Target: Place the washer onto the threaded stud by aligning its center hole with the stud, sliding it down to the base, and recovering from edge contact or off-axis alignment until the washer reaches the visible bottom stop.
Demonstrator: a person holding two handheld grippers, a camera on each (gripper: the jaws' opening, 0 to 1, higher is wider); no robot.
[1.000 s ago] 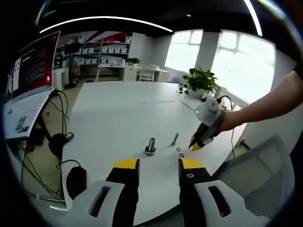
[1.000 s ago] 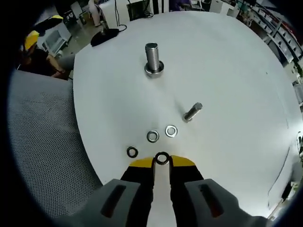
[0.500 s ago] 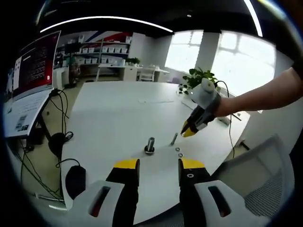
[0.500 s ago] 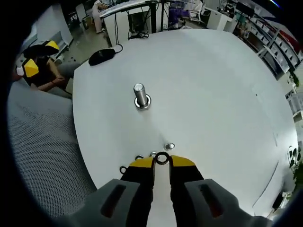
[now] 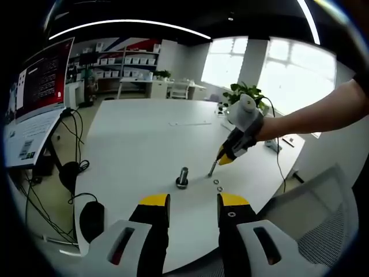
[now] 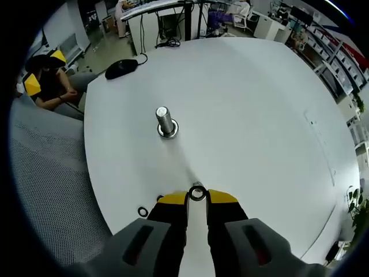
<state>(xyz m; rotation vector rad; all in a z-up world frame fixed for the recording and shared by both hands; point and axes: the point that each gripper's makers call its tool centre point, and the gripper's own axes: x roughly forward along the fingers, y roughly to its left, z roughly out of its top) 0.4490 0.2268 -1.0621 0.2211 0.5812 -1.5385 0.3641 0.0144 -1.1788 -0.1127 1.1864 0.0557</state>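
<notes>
Spare washers (image 6: 143,212) partly hidden behind right gripper (image 6: 197,198) fingers (image 6: 170,199); lying bolt hidden.

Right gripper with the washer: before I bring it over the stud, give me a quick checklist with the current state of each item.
1. Washer pinched at the tips of the right gripper: ok.
2. Washer hole facing the stud axis: cannot tell; the ring is held edge-on between the jaws.
3. Threaded stud upright on the table, its top free: ok.
4. Washer centred over the stud: not ok; the stud stands well ahead of the tips and off to the left in the right gripper view.
5. Path across the table to the stud unobstructed: ok.
6. Left gripper open and back from the stud: ok.
</notes>
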